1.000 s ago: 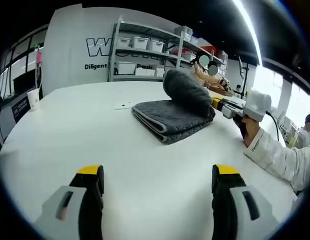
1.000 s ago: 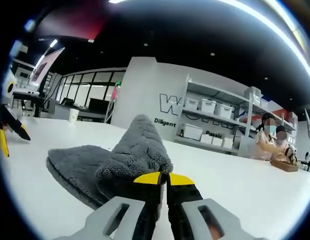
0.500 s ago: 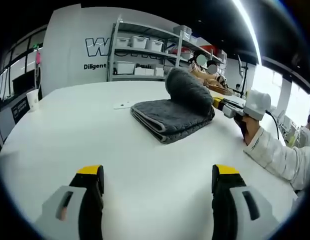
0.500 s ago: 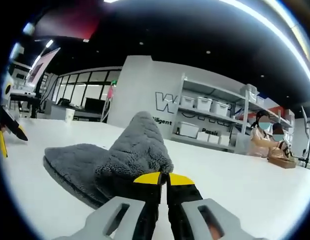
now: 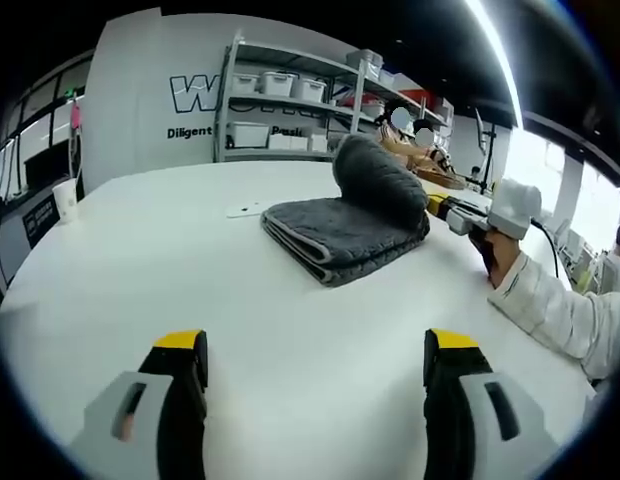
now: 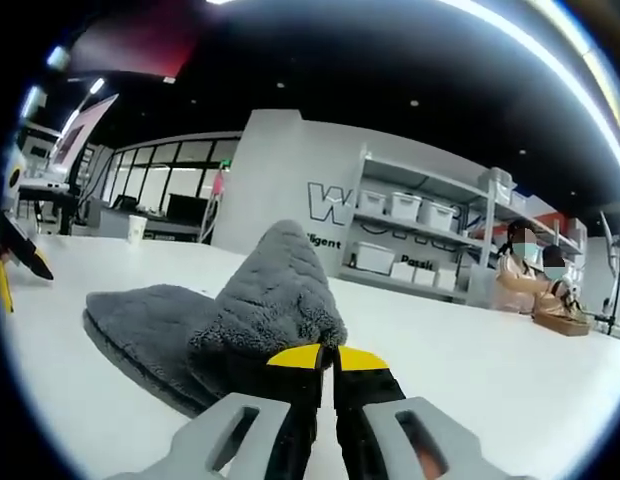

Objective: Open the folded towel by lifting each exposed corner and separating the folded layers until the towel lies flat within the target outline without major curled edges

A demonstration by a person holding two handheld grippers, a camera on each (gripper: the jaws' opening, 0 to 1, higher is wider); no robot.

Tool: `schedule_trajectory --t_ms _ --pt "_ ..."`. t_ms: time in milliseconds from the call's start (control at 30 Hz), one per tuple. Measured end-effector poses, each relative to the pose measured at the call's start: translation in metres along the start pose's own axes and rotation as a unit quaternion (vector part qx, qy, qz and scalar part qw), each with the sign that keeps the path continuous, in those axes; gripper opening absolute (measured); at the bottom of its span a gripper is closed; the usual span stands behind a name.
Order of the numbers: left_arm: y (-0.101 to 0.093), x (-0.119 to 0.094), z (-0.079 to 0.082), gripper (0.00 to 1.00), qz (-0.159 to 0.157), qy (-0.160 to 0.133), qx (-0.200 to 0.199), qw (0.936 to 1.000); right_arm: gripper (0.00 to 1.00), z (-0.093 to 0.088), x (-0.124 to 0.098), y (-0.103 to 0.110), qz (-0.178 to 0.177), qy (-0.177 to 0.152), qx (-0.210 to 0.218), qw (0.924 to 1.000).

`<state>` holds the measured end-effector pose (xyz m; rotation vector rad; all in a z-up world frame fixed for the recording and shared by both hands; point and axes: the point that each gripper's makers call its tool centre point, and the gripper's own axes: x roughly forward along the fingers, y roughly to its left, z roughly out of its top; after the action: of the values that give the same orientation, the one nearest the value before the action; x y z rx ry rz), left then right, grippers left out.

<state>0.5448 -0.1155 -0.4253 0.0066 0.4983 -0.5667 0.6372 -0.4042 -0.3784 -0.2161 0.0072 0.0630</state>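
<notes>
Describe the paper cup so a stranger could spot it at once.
Start at the big white table and follow it to the far left edge, away from the folded dark grey terry towel. The small white paper cup stands upright there alone, in front of dark windows.

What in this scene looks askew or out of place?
One corner of the folded grey towel is peaked up off the stack, pinched in the shut right tool. Nothing else stands out on the white table.

Lab/workshop: storage racks w/ bins (image 5: 280, 85), big white worktable (image 5: 140, 260).
</notes>
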Motion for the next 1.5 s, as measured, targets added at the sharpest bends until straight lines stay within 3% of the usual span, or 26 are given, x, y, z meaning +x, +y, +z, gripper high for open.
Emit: schedule_trajectory --t_ms 1500 --pt "-0.003 0.0 -0.004 0.88 -0.003 0.01 0.011 0.9999 0.0 -0.008 -0.003 -0.018 -0.02 0.009 0.009 0.9997"
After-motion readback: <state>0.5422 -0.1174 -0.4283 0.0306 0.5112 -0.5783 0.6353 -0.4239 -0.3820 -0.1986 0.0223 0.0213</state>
